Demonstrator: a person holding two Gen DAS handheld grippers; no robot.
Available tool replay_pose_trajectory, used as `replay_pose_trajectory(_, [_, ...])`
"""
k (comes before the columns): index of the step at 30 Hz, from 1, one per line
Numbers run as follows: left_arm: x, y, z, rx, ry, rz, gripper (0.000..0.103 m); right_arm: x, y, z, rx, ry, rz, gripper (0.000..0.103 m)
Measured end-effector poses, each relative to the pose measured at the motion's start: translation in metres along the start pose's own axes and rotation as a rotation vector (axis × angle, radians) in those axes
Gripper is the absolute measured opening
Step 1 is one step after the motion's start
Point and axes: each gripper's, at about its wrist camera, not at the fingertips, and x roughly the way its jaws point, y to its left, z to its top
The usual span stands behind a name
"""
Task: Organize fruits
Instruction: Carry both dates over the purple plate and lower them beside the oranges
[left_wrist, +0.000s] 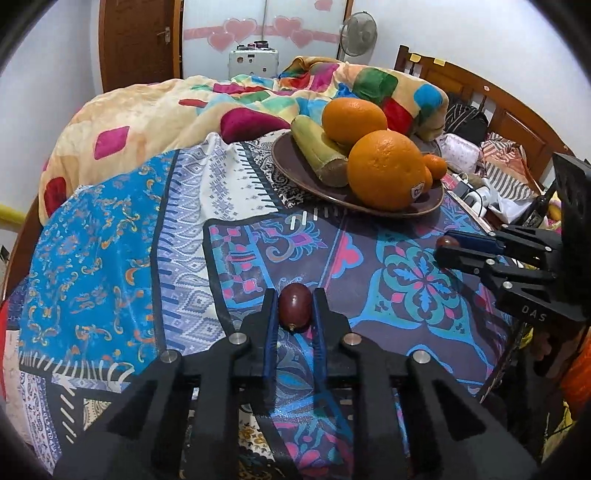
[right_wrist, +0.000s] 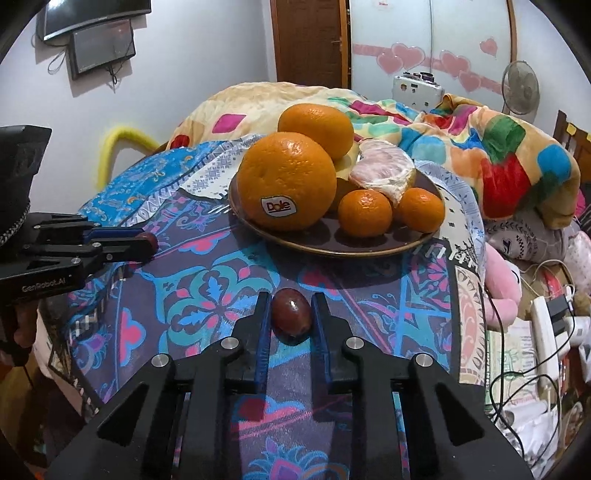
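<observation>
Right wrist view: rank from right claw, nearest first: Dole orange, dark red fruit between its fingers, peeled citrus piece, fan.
1. Dark red fruit, between the fingers of the right claw.
2. Dole orange, front left of the plate.
3. Peeled citrus piece, back right of the plate.
4. Fan, far right by the wall.

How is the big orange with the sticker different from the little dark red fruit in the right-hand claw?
The stickered orange is far larger than the dark red fruit. The orange is bright with a dimpled peel and a Dole label; the red fruit is dark, smooth, glossy and unlabelled. The orange sits on the brown plate; the red fruit sits between the fingers of the right gripper, short of the plate. Both are whole, unpeeled fruits.
</observation>
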Motion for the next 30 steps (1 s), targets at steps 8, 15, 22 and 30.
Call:
replay_pose_trajectory(8, [-0.014, -0.007, 0.013, 0.002, -0.051, 0.0, 0.017, -0.017, -0.01, 0.009, 0.02, -0.056, -0.017, 0.02])
replay_pose_trajectory(15, [-0.025, -0.019, 0.037, 0.028, -0.113, -0.002, 0.017, -0.034, -0.02, 0.025, 0.027, -0.116, -0.044, 0.02])
replay_pose_trajectory(22, [-0.02, -0.028, 0.065, 0.044, -0.151, -0.014, 0.017, -0.034, -0.027, 0.042, 0.017, -0.152, -0.058, 0.02])
replay_pose_trajectory(30, [0.001, -0.031, 0.082, 0.055, -0.146, -0.018, 0.017, -0.014, -0.031, 0.058, -0.01, -0.155, -0.067, 0.02])
